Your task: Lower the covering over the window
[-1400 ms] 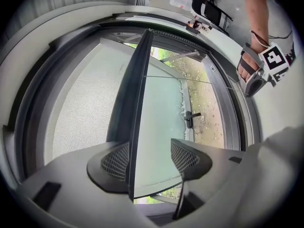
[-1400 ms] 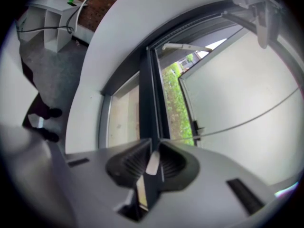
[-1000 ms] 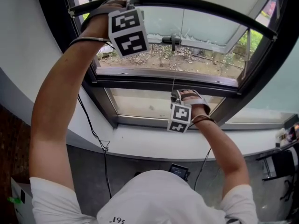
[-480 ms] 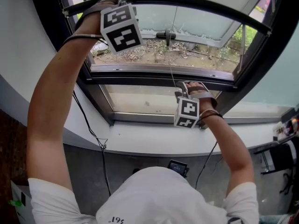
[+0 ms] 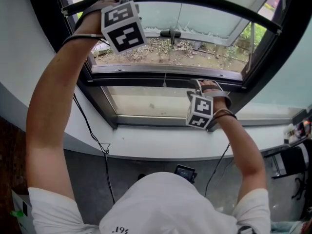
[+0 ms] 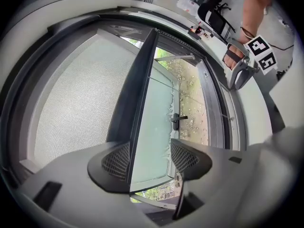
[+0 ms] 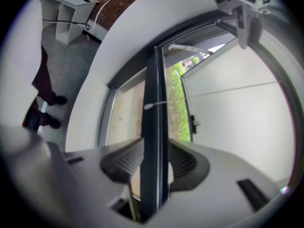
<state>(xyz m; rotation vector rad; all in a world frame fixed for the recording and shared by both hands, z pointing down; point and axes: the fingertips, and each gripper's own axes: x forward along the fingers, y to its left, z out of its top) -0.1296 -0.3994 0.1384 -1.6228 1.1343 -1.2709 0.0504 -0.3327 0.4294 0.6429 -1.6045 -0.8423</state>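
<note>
Window, seen from overhead. The covering, a pale roller blind with a dark bottom rail, sits well above the window's crossbar. Left arm is stretched up above the crossbar to the rail's left end. Left gripper: jaws apart, the rail against one pad only. Right arm is bent, lower. Right gripper is at the crossbar, jaws opening, with the crossbar showing between pads that stand clear of it. The cord tip hangs free beside the crossbar.

Daylight enters through the window; the floor below the window is dimmer. Left gripper view and right gripper view show fisheye distortion and dark corners; right gripper view is slightly soft.
</note>
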